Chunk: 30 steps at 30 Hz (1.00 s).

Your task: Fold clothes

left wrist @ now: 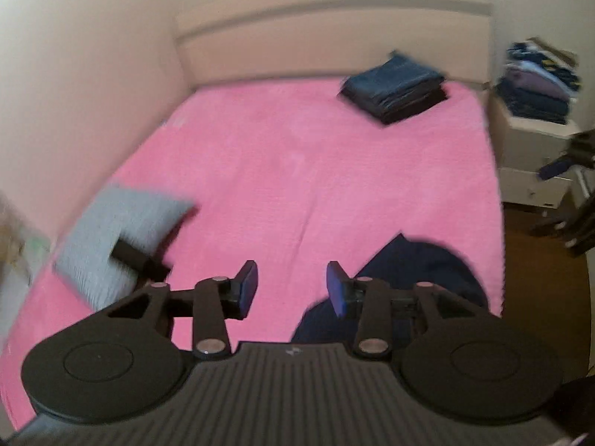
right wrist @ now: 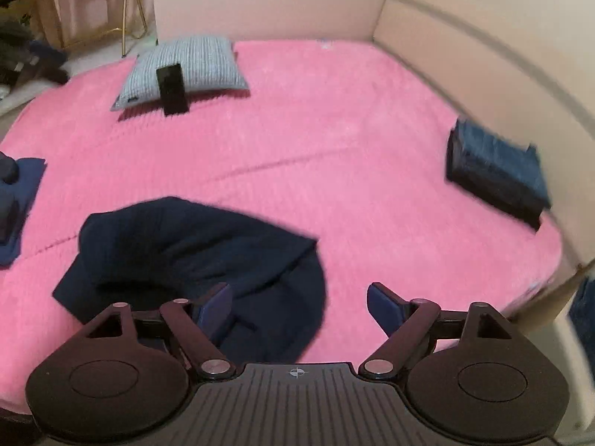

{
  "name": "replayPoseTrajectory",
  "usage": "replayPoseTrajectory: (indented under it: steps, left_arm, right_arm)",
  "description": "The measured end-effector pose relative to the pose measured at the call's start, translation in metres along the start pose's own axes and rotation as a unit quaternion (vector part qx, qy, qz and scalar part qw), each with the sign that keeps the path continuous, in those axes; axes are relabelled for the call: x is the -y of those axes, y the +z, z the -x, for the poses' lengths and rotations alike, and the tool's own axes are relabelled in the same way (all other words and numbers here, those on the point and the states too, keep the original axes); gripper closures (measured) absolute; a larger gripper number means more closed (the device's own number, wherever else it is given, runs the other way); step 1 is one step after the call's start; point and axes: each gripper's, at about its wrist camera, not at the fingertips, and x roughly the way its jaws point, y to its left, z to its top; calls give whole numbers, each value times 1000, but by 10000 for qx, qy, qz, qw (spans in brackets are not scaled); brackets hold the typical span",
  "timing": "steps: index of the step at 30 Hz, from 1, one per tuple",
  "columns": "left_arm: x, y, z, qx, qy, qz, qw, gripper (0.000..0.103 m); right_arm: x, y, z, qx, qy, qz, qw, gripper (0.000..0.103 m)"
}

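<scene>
A crumpled dark navy garment [right wrist: 193,260] lies on the pink bedcover [right wrist: 334,148] near the front edge. My right gripper [right wrist: 297,308] hovers over its right part, open wide, with nothing pinched; its left finger [right wrist: 215,312] is above the cloth. In the left wrist view the same garment [left wrist: 420,278] lies under and behind the right finger. My left gripper [left wrist: 292,290] is open, with only pink bedding showing between its pads. A stack of folded dark clothes [left wrist: 394,89] rests at the far right of the bed by the headboard, and shows in the right wrist view as the folded stack [right wrist: 494,174].
A grey pillow [right wrist: 186,67] with a black flat object [right wrist: 171,89] leaning on it sits at a bed corner. A blue cloth [right wrist: 22,186] lies at the left edge. A white bedside cabinet [left wrist: 535,156] carries piled clothes [left wrist: 539,85]. Walls border two sides.
</scene>
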Motion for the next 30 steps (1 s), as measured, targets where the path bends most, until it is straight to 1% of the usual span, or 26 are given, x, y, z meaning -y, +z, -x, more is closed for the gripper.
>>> replayPoseTrajectory:
  steps: [2,4,6,7,8,10,11,12,14,16,17,18,19,20,21,22,23,24,25,27,30]
  left_arm:
    - [-12,-29,-8,-260,66,165,9995,66]
    - [-17,-60,-14,-459,149,203,9986,64]
    - [-18,-101,-23,-542,167,-1,9984,62]
    - [-18,-121,-27,-581,174,-108,9981,59]
    - [-10,-140,-38,-624,49,-352,9974,58]
    - [10,-178,-60,-710,-239,-878,9933,57]
    - [20,-196,-72,-751,-383,-1141,9899,57]
    - [32,-211,-86,-817,-502,-1467,9845,57]
    - [51,-234,-112,-856,-593,-1995,9743,57]
    - [64,-251,-138,-834,-567,-2407,9653,60]
    - [67,-256,-150,-815,-516,-2545,9623,62]
    - [68,-260,-160,-818,-475,-2628,9602,66]
    - [67,-261,-170,-816,-463,-2650,9597,66]
    - [64,-261,-176,-809,-513,-2634,9599,68]
    - [62,-262,-183,-822,-588,-2597,9604,75]
    - [58,-262,-184,-864,-660,-2521,9616,86]
    - [54,-263,-186,-911,-730,-2440,9627,87]
    - [47,-260,-181,-904,-784,-2274,9664,88]
    - [36,-253,-171,-823,-769,-2007,9731,90]
    - [13,-238,-150,-641,-719,-1443,9848,91]
    - [-26,-210,-112,-279,-443,-768,9957,91]
  right_arm:
    - [-12,-2,-12,-139,128,156,9997,20]
    - [-29,-11,-19,-214,265,555,9979,20]
    - [-48,-15,-32,-273,418,1035,9934,20]
    - [-55,-21,-45,-303,503,1328,9894,20]
    - [-69,-25,-61,-366,606,1752,9820,20]
    - [-91,-37,-88,-518,691,2650,9604,20]
    - [-101,-46,-106,-679,639,3211,9425,21]
    - [-107,-54,-121,-748,600,3634,9267,21]
    - [-115,-67,-152,-817,581,4369,8939,21]
    - [-121,-77,-173,-789,565,4894,8667,21]
    - [-123,-83,-182,-762,567,5157,8515,21]
    - [-122,-87,-190,-736,577,5332,8408,21]
    - [-122,-91,-198,-711,586,5503,8298,22]
    - [-119,-94,-204,-737,574,5606,8228,26]
    - [-115,-97,-210,-763,564,5705,8158,31]
    - [-110,-98,-212,-781,594,5685,8168,36]
    - [-105,-98,-214,-800,624,5664,8178,52]
    - [-101,-98,-216,-815,650,5643,8190,78]
    - [-97,-94,-210,-756,583,5586,8240,88]
    - [-89,-76,-185,-590,690,5247,8464,95]
    - [-85,-46,-137,-352,916,4615,8817,97]
